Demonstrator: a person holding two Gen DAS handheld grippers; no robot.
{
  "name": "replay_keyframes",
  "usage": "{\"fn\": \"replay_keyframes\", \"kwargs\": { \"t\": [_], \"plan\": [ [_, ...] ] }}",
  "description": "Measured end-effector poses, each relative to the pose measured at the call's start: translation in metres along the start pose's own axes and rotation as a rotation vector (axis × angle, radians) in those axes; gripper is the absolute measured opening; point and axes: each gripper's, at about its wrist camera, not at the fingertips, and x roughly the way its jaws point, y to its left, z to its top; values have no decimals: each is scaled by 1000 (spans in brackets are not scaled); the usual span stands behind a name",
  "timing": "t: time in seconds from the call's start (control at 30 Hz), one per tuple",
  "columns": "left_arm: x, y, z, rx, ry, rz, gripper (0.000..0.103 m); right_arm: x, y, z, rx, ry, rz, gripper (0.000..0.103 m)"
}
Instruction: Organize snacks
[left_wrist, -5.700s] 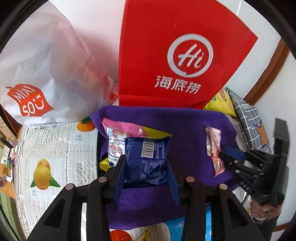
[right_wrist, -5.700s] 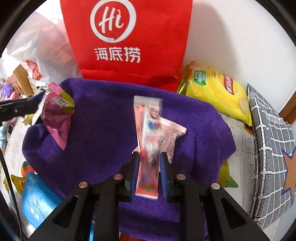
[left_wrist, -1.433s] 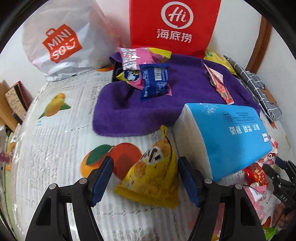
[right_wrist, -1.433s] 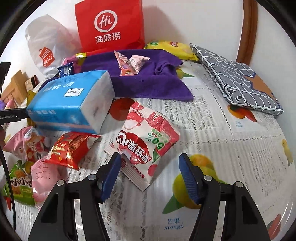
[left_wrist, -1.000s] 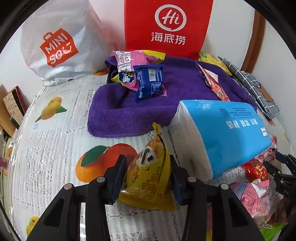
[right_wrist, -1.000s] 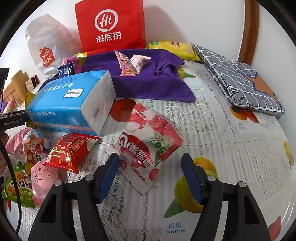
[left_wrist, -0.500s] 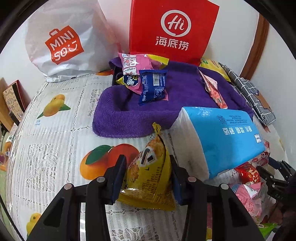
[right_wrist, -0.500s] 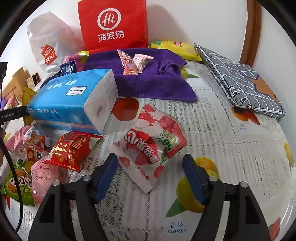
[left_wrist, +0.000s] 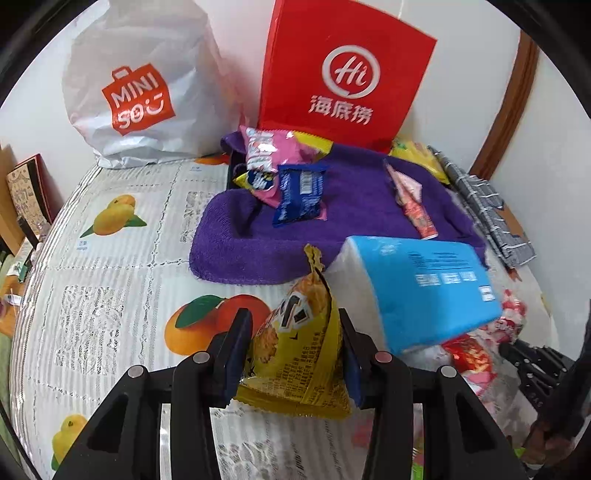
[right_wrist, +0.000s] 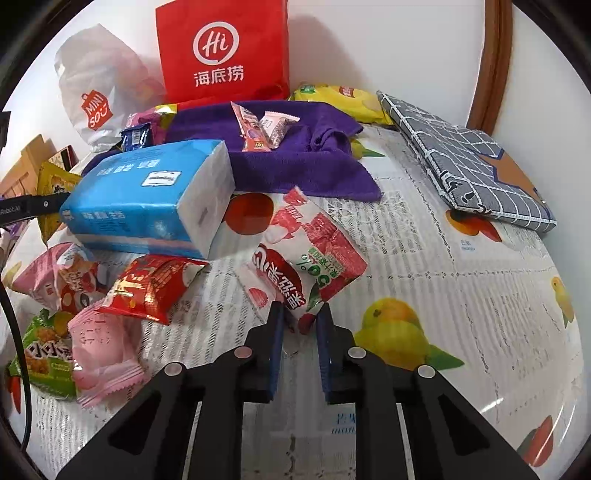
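Observation:
In the left wrist view my left gripper (left_wrist: 293, 350) is shut on a yellow triangular snack bag (left_wrist: 299, 354), held just above the fruit-print tablecloth. In the right wrist view my right gripper (right_wrist: 300, 325) has closed on the near corner of a red-and-white strawberry candy bag (right_wrist: 306, 262) that lies on the cloth. A purple towel (left_wrist: 354, 206) at the back carries a pink bag, a blue biscuit pack (left_wrist: 301, 194) and two slim pink sachets (right_wrist: 255, 127). The yellow bag also peeks out at the left edge of the right view (right_wrist: 55, 184).
A blue tissue pack (right_wrist: 147, 199) lies between the grippers. Loose red (right_wrist: 151, 286), pink and green snack bags sit at the near left. A red paper bag (left_wrist: 343, 77) and a white plastic bag (left_wrist: 140, 88) stand at the wall. A grey checked pouch (right_wrist: 465, 158) lies right.
The right gripper's jaws went from wide open around the strawberry candy bag to closed on its corner. The left gripper, still gripping the yellow bag, rose slightly.

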Motion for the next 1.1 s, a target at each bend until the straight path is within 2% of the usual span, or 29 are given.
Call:
{"fn": "replay_keyframes", "kwargs": {
  "t": [0.2,0.67,0.93,1.1],
  "plan": [
    [-23,-6,-4,18,-21,3,42,-13,6,-2,-12,-24,8,12],
    [-60,-13,-12,-8,-42,-8,42,-45,11,-1,8,-81,40,9],
    [-69,-19,-17,-14,-38,-23,42,-51,9,-8,9,-74,52,9],
    [-71,-20,-20,-8,-29,-21,42,-49,6,-9,-1,-41,59,10]
  ]
}}
